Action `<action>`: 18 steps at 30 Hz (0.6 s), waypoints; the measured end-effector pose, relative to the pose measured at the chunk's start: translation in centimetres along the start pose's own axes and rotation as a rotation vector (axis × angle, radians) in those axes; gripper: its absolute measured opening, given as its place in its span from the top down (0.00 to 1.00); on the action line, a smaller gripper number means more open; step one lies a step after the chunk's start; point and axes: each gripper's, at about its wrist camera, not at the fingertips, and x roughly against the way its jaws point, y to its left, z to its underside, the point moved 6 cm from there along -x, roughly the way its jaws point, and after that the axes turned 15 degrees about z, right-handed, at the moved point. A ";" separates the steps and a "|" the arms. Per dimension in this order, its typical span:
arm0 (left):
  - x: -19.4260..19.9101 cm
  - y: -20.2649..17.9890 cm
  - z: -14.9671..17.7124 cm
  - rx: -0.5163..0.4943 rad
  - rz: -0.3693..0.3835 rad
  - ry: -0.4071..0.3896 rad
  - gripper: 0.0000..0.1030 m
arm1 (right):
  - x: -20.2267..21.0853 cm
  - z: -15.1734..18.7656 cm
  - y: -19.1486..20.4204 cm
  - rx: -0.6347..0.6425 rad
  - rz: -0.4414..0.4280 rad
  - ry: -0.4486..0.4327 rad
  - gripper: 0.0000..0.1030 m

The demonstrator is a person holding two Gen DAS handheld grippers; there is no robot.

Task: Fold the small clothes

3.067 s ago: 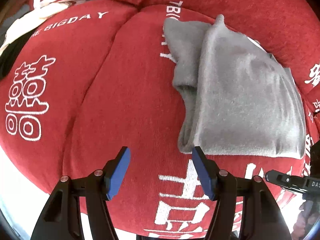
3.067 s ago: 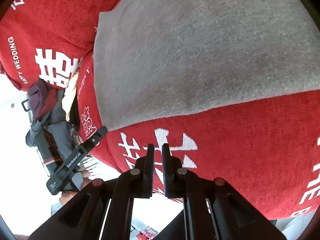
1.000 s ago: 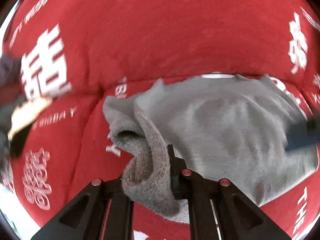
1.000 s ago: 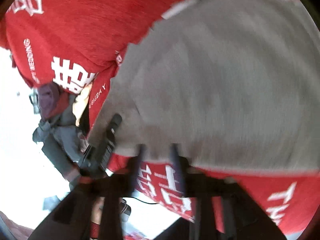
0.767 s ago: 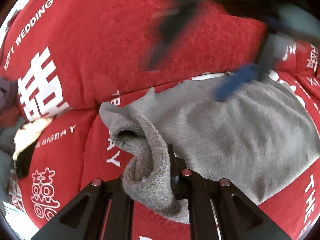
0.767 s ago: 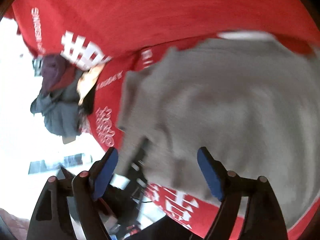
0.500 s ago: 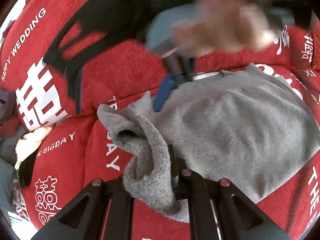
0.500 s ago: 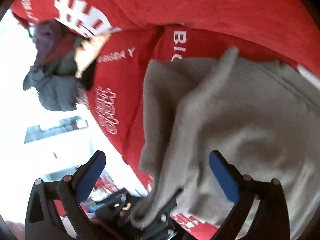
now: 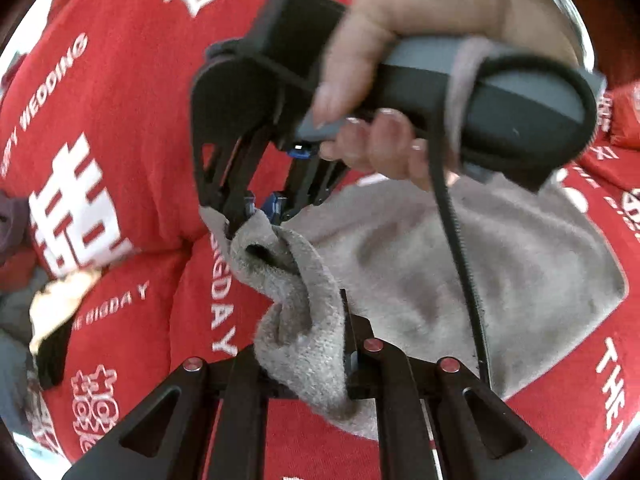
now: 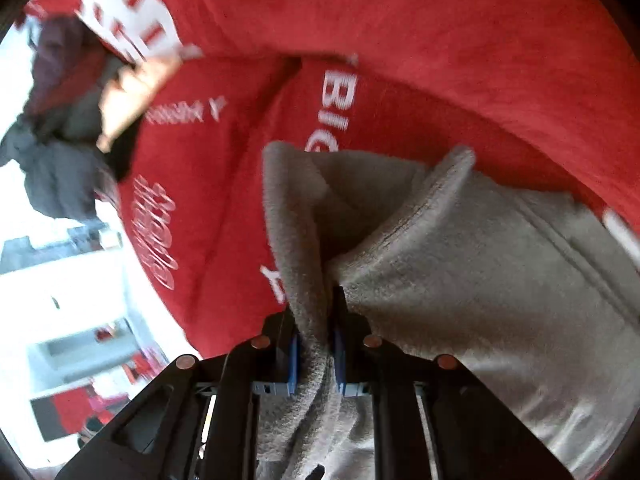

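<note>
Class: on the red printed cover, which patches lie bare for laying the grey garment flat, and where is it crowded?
Bare: the red cover left of the grey garment, up to the clothes pile at its left edge, and the backrest above. Crowded: the garment's left edge, where the left gripper and right gripper both pinch it; the right one's fingers are closing.

Garment (image 9: pixel 500 264): plain grey fleece
Cover (image 9: pixel 132 92) beneath the garment: red, white lettering and characters
Gripper pads (image 10: pixel 339 354) against the garment: blue
Gripper frames: black
Handle (image 9: pixel 520 80) above the garment: grey and black
</note>
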 end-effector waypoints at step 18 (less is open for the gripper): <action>1.3 -19.8 -7.7 -0.336 0.289 -0.092 0.89 | 19.1 17.2 -19.2 -0.324 -0.421 -0.555 0.86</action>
